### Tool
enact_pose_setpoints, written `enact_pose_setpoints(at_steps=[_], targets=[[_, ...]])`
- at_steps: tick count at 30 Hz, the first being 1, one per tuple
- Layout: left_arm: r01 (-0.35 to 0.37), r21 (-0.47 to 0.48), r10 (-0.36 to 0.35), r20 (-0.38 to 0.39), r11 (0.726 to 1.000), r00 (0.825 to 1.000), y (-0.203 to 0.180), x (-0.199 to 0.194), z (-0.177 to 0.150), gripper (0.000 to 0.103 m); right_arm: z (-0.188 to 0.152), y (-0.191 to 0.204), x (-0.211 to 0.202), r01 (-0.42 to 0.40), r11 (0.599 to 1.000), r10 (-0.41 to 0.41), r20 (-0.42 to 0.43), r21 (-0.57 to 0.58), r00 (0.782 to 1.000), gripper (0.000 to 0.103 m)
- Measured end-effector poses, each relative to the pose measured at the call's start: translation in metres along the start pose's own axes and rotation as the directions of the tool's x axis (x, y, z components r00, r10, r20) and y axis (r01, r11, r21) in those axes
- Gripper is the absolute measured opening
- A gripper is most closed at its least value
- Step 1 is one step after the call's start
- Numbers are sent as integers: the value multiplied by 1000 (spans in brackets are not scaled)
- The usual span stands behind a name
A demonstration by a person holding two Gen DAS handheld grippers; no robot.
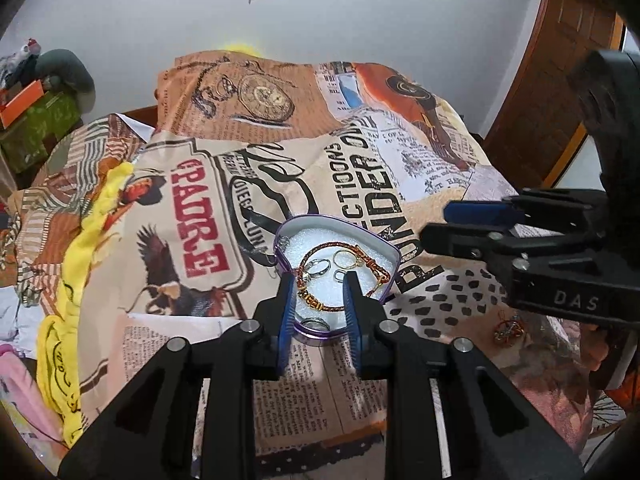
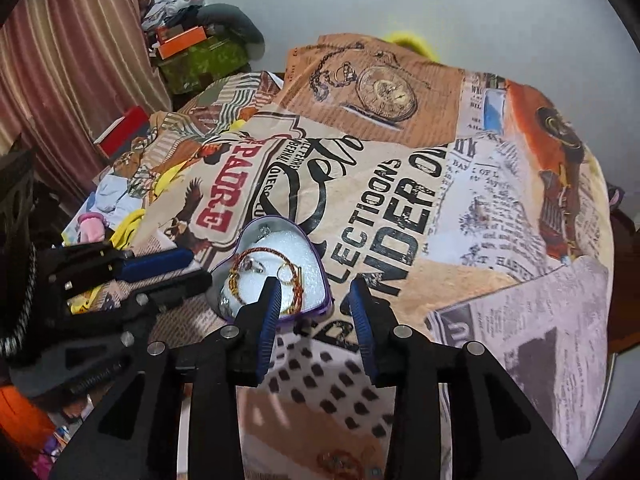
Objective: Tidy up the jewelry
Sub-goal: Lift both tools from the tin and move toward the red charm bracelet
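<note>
At the left edge of the printed cloth (image 1: 360,168) lies a yellow garment (image 1: 76,260). The left gripper (image 1: 320,304) is open and empty above the purple heart-shaped tin (image 1: 384,240), near the cloth's front edge, hiding part of the beaded bracelet (image 1: 320,302) and rings (image 1: 320,268). The right gripper (image 2: 316,312) is open too. A small wire ornament (image 1: 508,330) lies right, half hidden.

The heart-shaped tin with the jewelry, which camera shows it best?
The left wrist view: the heart-shaped tin sits centered, rings visible inside. In the right wrist view the tin is partly hidden behind a gripper finger.
</note>
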State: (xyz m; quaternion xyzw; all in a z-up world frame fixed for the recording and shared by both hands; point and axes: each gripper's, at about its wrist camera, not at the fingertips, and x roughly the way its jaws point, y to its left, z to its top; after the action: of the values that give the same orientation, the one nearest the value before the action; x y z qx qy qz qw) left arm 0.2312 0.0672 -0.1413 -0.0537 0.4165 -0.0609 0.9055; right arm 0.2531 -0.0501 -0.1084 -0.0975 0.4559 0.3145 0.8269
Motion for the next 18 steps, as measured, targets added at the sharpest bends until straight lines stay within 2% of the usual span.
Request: enact_pose_setpoints(at_steps=[4,8,11,18], targets=[[-24,12,24,25,1000,999,-3,-16,-1,29,-8,3,-18,11,1000,-10,34,-11,999,33],[-50,29,48,61,998,997,-10,-37,-4,38,-17,4,-37,10,1000,-9,68,-7,998,34],[-59,46,55,76,997,996,-17,-47,-7,39,-24,3,-48,-4,1000,3,84,9,996,34],[-26,68,21,73,997,997,-35,-58,-17,41,-49,-10,-68,1,998,-7,103,60,995,35]])
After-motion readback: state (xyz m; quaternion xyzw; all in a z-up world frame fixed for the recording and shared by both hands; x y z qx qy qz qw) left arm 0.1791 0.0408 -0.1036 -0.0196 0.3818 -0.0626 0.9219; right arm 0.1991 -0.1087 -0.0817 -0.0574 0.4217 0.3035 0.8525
